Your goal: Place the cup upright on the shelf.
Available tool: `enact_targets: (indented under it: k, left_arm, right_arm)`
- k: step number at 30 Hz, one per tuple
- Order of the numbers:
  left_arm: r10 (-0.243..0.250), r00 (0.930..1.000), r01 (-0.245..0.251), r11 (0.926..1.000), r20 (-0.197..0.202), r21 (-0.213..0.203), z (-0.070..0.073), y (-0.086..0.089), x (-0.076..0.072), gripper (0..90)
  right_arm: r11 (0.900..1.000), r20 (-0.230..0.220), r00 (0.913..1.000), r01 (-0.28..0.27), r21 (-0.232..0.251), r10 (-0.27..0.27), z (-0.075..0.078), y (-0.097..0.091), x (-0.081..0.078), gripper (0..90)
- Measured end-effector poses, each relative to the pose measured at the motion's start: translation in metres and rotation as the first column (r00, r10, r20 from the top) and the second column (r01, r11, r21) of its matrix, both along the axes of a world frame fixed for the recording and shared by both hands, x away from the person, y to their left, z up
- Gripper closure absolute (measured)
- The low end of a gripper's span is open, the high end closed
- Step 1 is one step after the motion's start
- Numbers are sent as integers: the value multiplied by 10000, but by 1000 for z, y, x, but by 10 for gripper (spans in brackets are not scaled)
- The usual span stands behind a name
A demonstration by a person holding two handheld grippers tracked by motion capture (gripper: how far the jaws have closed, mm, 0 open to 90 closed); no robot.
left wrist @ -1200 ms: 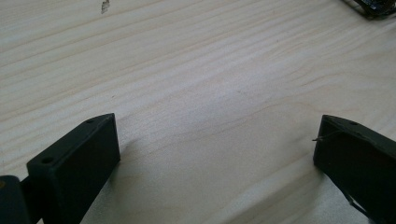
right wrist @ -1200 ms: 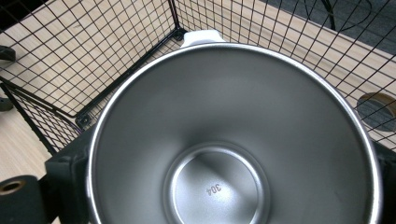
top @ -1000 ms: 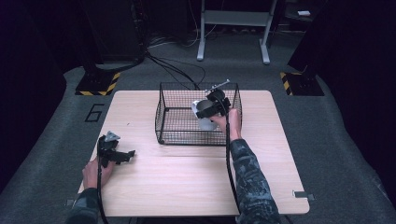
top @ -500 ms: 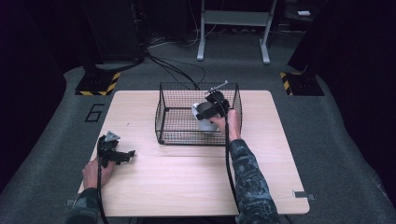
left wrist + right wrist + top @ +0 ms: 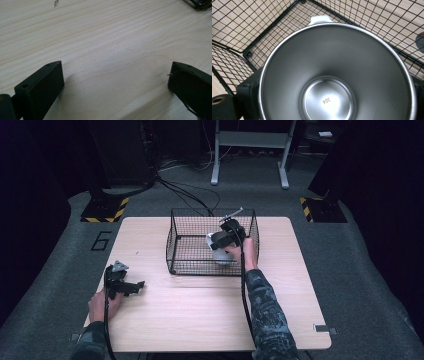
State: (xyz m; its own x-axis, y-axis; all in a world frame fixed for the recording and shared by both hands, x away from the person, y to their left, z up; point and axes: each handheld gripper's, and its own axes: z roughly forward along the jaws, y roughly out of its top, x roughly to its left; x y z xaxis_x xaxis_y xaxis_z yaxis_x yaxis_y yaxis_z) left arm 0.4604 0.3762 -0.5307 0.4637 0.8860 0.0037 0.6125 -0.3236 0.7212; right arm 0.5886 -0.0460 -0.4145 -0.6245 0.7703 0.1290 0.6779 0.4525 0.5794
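"304" is stamped on the inner bottom of the steel cup (image 5: 337,72), which the right gripper (image 5: 226,239) clamps inside the wire basket (image 5: 175,251). The left gripper (image 5: 131,286), jaws apart, rests near the worktop's (image 5: 200,320) left edge.

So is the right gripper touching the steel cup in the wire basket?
Touching. In the right gripper view, the steel cup sits clamped between the right gripper's black jaws, pressed against both sides, above the wire basket.

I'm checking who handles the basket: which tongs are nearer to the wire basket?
Right. The right tongs are inside the wire basket, gripping a steel cup. The left tongs rest open on the table, off to the basket's left.
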Motion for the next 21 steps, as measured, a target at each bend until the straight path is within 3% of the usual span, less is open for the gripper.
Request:
enact_targets:
  k: [21]
  left_arm:
    - [1, 10000, -1, 10000, 2, -2, 0, 0, 0, 4]
  right_arm:
    - [9998, -507, 9987, 60, -204, -70, -12, 2, 6, 52]
